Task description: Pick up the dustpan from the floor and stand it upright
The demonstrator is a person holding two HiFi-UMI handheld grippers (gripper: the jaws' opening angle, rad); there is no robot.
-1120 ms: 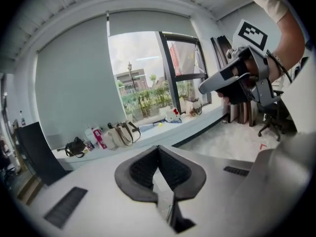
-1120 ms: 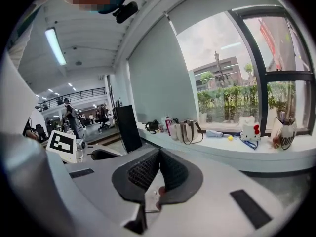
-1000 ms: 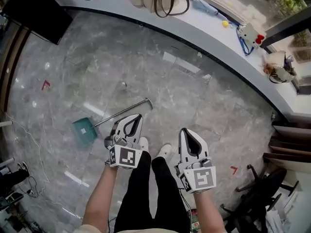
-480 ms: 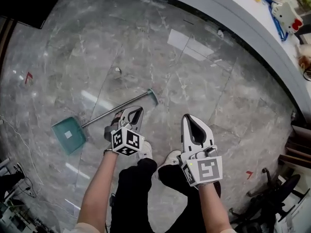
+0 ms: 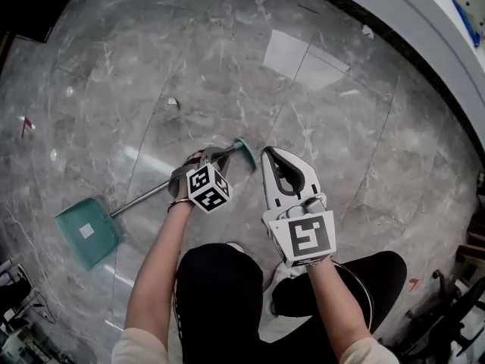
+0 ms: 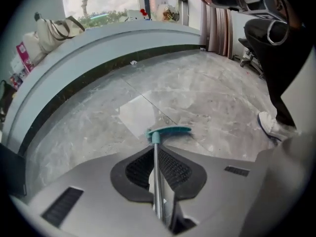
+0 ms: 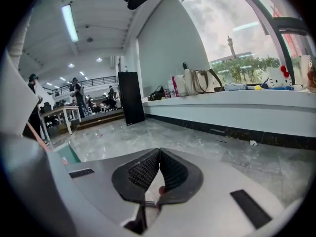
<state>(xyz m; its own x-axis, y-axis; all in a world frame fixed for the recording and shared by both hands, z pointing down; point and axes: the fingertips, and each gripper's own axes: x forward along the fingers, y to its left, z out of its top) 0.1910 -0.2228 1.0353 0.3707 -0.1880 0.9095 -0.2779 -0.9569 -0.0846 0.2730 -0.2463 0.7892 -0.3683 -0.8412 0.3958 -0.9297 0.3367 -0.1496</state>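
Observation:
The dustpan lies flat on the grey marble floor; its teal pan is at the left and its metal handle runs up to the right to a teal end grip. My left gripper is shut on the handle just below that grip. In the left gripper view the handle passes between the closed pads, and the teal grip sticks out just beyond the left gripper. My right gripper hovers just right of the grip, shut and empty. In the right gripper view the right gripper holds nothing, and the pan shows at the left.
A curved white ledge bounds the floor at the upper right, and bags rest on it. The person's black-trousered legs crouch below the grippers. An office chair and a shoe are at the right. A black panel stands farther off.
My left gripper has dropped forward onto the handle's upper end and shut on it. The right gripper has shifted left, close to the teal grip. The head has leaned lower over the floor.

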